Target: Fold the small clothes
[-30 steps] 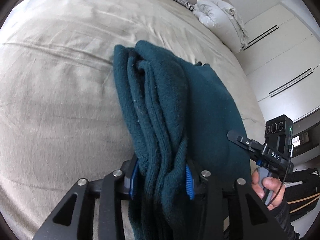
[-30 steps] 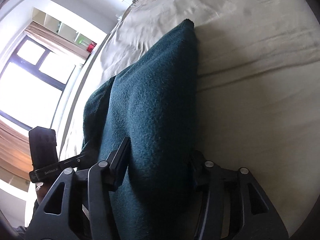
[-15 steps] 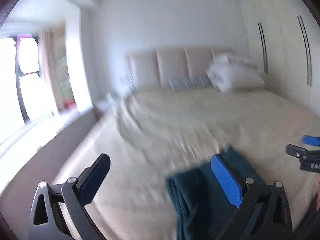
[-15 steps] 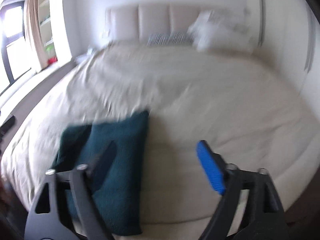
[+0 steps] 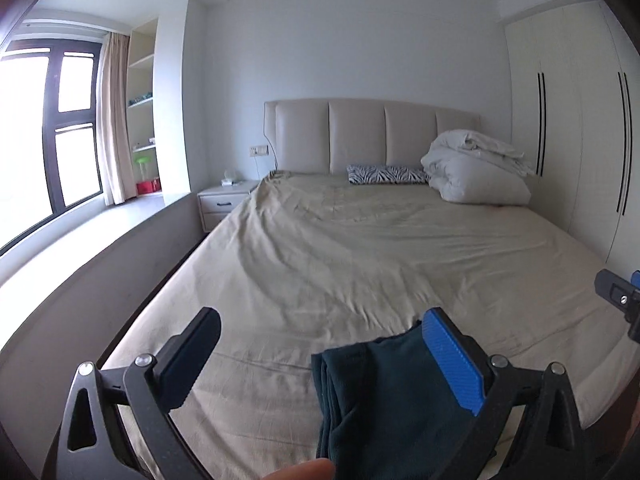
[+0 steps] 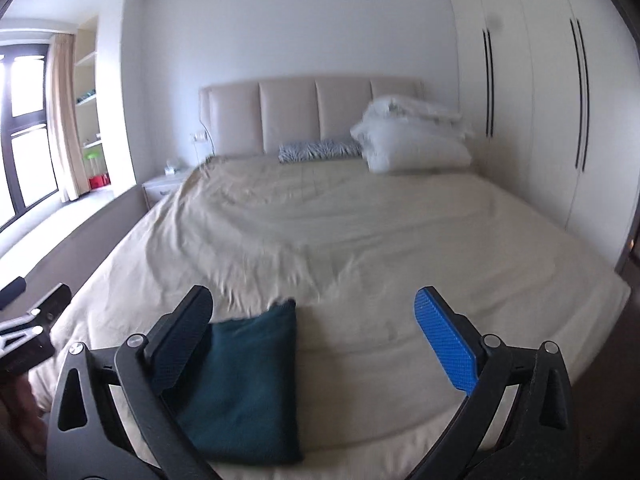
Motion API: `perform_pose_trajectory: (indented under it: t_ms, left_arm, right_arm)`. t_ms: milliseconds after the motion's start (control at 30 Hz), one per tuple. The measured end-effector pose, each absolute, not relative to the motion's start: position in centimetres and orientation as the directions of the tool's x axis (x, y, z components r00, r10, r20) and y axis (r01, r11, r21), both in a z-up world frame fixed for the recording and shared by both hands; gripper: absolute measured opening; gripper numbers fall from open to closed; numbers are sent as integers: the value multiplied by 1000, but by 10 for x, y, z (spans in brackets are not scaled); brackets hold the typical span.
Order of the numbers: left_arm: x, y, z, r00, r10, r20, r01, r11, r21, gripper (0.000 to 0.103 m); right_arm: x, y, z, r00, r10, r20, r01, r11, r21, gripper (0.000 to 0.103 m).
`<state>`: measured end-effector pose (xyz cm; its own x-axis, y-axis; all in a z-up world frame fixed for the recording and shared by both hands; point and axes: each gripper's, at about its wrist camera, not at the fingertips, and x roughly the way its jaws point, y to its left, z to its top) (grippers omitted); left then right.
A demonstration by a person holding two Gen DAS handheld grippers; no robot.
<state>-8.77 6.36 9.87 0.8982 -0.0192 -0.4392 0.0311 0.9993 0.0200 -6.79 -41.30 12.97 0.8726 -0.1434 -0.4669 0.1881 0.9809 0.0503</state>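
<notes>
Black fingers (image 5: 192, 356) with silver screws, blue ribbed pads (image 6: 444, 340).

Daylight pours through a dark-framed window (image 5: 44, 148) on the left, beside a beige curtain (image 5: 113, 120). A padded headboard (image 5: 370, 134) backs the bed (image 5: 360, 248), a nightstand (image 5: 224, 204) beside it. White wardrobes (image 5: 572, 128) line the right wall.

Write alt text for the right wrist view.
A folded dark teal fleece garment lies at the near edge of a beige-sheeted bed, behind the open right gripper. A white bundled duvet sits by the padded headboard.
</notes>
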Motion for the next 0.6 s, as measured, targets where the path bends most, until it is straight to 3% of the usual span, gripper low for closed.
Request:
perform_pose_trajectory:
  t_ms: [233, 600]
  left_arm:
    - [-89, 62, 65, 830, -61, -554, 58, 998, -23, 103]
    - [-89, 66, 54, 808, -39, -588, 45, 999, -5, 103]
  right_arm:
    - [-74, -403, 116, 835, -169, -524, 221, 974, 39, 103]
    - [-58, -391, 88, 820, -174, -545, 219, 976, 19, 103]
